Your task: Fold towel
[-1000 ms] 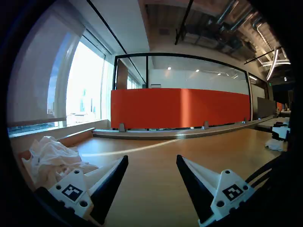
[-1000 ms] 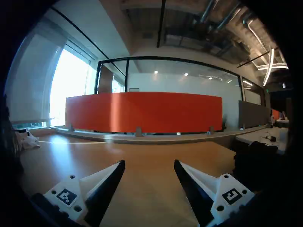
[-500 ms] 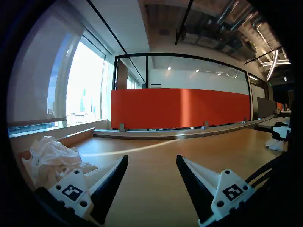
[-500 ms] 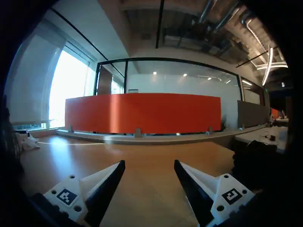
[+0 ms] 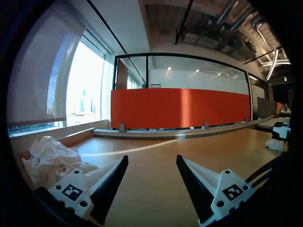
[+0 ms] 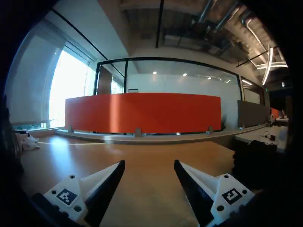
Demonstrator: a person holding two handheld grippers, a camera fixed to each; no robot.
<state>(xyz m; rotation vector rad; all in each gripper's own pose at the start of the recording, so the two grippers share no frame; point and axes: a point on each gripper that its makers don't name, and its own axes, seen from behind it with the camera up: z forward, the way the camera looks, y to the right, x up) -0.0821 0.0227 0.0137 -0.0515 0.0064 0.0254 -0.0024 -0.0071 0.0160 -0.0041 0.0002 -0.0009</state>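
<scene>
A crumpled white towel (image 5: 53, 157) lies in a heap on the wooden table (image 5: 159, 151) at the left, just beyond the left finger of my left gripper (image 5: 151, 160). That gripper is open and holds nothing. In the right gripper view, my right gripper (image 6: 149, 164) is also open and empty, low over the bare tabletop (image 6: 151, 155). A small piece of the white towel (image 6: 27, 142) shows at the far left edge of that view. At the far right of the left gripper view, the right gripper (image 5: 279, 133) appears as white parts with a bit of white cloth under it.
An orange divider panel (image 5: 178, 108) runs along the table's far edge, with a glass wall behind it. Bright windows (image 5: 85, 90) stand at the left. A dark bag (image 6: 255, 159) sits at the right on the table in the right gripper view.
</scene>
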